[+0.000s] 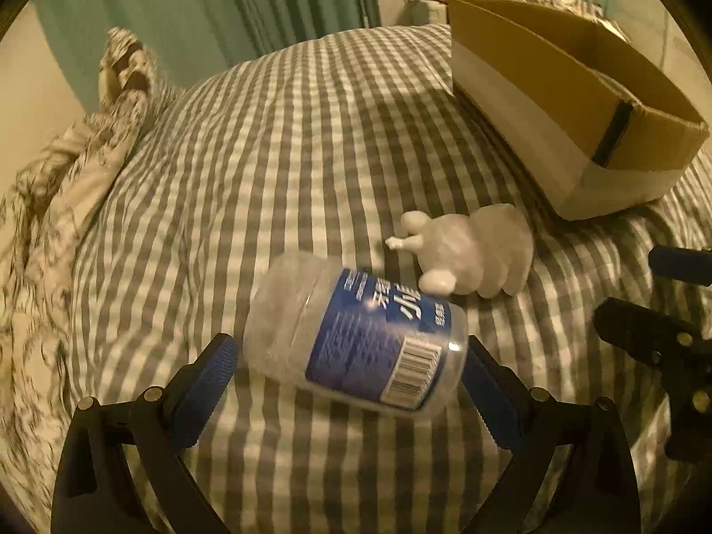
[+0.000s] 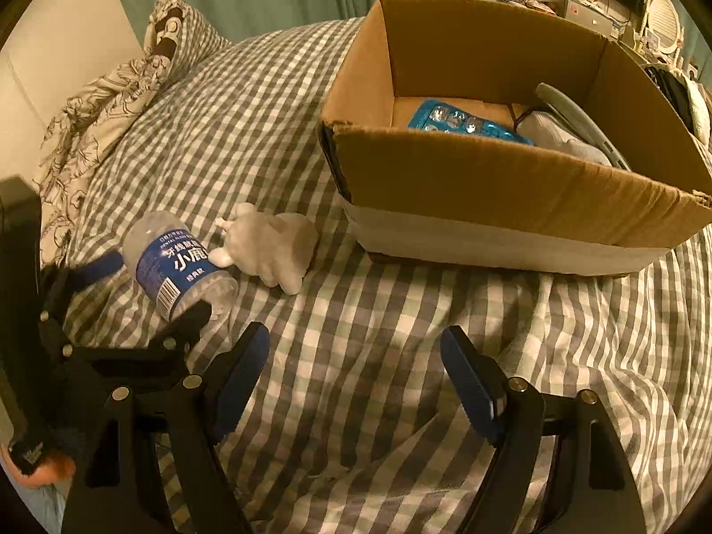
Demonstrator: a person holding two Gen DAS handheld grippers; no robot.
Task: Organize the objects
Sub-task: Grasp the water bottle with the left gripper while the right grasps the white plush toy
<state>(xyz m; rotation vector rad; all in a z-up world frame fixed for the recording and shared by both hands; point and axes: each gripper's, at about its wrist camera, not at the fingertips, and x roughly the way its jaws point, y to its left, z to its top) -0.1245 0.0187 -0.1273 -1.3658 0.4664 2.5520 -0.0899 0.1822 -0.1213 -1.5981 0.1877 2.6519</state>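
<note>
The left gripper (image 1: 349,356) has its jaws spread wide on either side of the jar (image 1: 356,338), which lies on its side on the bed (image 1: 289,155); the pads do not look pressed against it. The right gripper (image 2: 356,369) is also spread apart, with only bedding between its fingers.

Risks, as I judge them: the jar is round and sits on soft fabric, so a lopsided squeeze could roll it out from between the left fingers. The jar lies slantwise to the jaws, so they may catch it off-centre and let it swing once lifted. The figurine (image 1: 471,253), just beyond the jar and touching its far end, may get nudged over. The two grippers sit close, the right one just to the left one's right, and could bump.

Count: one jar, one white figurine, one box (image 2: 489,187) ahead and right of the right gripper. Inside it: one blue blister pack (image 2: 463,122), a pale-rimmed item and something white, both partly hidden. Two grippers.
</note>
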